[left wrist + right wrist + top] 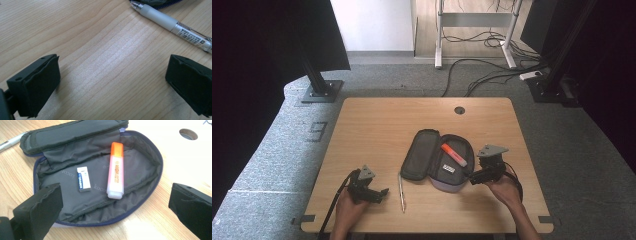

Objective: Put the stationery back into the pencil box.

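Observation:
A dark pencil case (424, 155) lies unzipped in the middle of the wooden table (377, 125). Inside it lie an orange highlighter (453, 154) and a small white eraser (449, 169). In the right gripper view the highlighter (115, 171) and eraser (83, 179) rest side by side on the case lining (145, 162). My right gripper (472, 177) is open just right of the case, its jaws (115, 207) wide apart with nothing held. A clear pen (401, 191) lies left of the case. My left gripper (383, 193) is open beside the pen (172, 25), with bare wood between its fingertips (112, 82).
A round cable hole (459, 110) sits near the table's far edge. Both hands rest near the table's front edge. Beyond the table, cables (492, 75) and black stand bases (319, 92) lie on the grey carpet.

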`<state>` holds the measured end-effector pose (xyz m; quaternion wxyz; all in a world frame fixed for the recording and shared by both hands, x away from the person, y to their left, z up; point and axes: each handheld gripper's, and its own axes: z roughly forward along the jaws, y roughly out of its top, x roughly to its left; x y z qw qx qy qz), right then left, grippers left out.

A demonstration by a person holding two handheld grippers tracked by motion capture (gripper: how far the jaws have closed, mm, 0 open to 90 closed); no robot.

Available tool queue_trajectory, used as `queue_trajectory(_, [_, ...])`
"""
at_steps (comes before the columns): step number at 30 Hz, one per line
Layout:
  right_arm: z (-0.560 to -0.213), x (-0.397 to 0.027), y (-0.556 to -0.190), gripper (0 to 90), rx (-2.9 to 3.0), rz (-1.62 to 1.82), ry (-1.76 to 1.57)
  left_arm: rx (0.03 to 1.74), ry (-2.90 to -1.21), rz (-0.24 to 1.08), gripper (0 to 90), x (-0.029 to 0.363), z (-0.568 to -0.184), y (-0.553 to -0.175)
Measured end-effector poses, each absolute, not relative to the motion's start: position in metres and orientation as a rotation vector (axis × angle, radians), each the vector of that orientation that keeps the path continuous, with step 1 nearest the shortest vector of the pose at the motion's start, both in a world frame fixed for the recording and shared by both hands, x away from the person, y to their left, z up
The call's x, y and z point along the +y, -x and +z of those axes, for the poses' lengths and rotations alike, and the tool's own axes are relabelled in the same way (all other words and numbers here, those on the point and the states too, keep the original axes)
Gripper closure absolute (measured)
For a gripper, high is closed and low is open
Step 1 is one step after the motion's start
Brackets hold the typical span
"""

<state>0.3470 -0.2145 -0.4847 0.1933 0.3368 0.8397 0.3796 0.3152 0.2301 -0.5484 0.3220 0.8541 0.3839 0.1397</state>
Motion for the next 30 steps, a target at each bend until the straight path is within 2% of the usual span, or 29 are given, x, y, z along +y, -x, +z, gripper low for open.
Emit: queue_trajectory(30, [-0.524,-0.255,-0.326,0.3,2.276,1.062,-1.083,1.012,-2.240,0.371,0.0,0.229,-0.549,-0.315])
